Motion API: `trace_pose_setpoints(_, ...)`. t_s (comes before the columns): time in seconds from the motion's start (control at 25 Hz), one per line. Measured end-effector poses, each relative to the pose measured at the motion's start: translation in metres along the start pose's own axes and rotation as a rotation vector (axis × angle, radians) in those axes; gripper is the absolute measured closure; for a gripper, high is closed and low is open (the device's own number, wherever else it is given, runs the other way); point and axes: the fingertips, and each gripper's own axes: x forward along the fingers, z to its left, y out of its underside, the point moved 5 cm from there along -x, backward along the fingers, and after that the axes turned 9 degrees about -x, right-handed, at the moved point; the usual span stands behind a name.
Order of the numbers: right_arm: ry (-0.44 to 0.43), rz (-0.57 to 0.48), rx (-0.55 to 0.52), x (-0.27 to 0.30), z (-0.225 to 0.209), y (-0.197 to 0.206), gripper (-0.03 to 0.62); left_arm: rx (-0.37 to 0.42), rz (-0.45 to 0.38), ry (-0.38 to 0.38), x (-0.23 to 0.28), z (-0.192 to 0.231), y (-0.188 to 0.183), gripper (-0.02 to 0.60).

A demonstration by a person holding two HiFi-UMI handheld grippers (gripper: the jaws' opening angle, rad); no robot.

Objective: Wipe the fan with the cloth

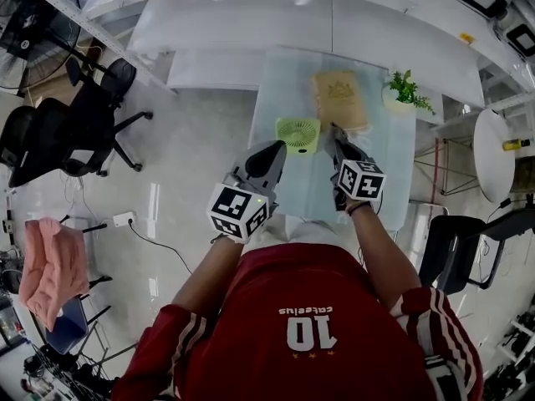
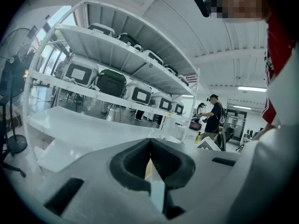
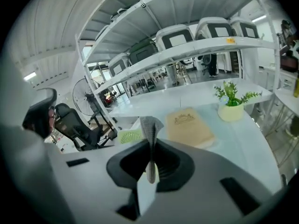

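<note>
Green fan (image 1: 298, 134) lies grille-up on table (image 1: 393, 161), cloth (image 1: 338, 98) stretching lengthwise away behind it. Left gripper (image 1: 277, 149) is clenched empty, and right gripper (image 1: 338, 139) pinches a grey strip (image 3: 150, 125).

Small green fan (image 1: 298, 134) sits on the table (image 1: 393, 150); grey cloth (image 3: 151, 125) stands pinched in the right gripper (image 3: 151, 146).

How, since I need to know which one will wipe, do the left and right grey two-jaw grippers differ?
The right gripper is shut on a thin grey cloth strip; the left gripper is shut on nothing. The right gripper view faces the small round green fan on the table; the left gripper view faces white shelving, no fan in sight. Both have their jaws closed.
</note>
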Motion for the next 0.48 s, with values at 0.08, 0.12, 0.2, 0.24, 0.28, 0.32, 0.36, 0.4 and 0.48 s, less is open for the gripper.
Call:
trace_pose_setpoints(0.08, 0.005, 0.007, 0.008, 0.009, -0.001, 0.002, 0.571, 0.003, 0.008, 0.001, 0.005, 0.004, 0.002, 0.580)
trace_pose_setpoints(0.12, 0.010, 0.011, 0.010, 0.014, -0.002, 0.003, 0.571, 0.011, 0.014, 0.000, 0.007, 0.006, 0.003, 0.580)
trace_pose_setpoints(0.2, 0.024, 0.019, 0.013, 0.023, -0.004, 0.005, 0.571, 0.027, 0.027, -0.005, 0.012, 0.010, 0.006, 0.580)
trace_pose_setpoints(0.24, 0.031, 0.022, 0.015, 0.026, -0.005, 0.006, 0.571, 0.031, 0.031, -0.009, 0.014, 0.013, 0.007, 0.580)
trace_pose_setpoints(0.28, 0.035, 0.026, 0.018, 0.030, -0.006, 0.006, 0.571, 0.031, 0.035, -0.014, 0.016, 0.016, 0.008, 0.580)
trace_pose_setpoints(0.32, 0.037, 0.031, 0.021, 0.033, -0.006, 0.007, 0.571, 0.029, 0.037, -0.019, 0.018, 0.019, 0.009, 0.580)
trace_pose_setpoints(0.36, 0.038, 0.036, 0.023, 0.035, -0.006, 0.009, 0.571, 0.025, 0.039, -0.024, 0.020, 0.022, 0.010, 0.580)
trace_pose_setpoints(0.4, 0.039, 0.042, 0.024, 0.038, -0.006, 0.010, 0.571, 0.021, 0.041, -0.030, 0.021, 0.025, 0.011, 0.580)
trace_pose_setpoints(0.48, 0.039, 0.049, 0.024, 0.042, -0.005, 0.011, 0.572, 0.016, 0.044, -0.040, 0.023, 0.029, 0.013, 0.580)
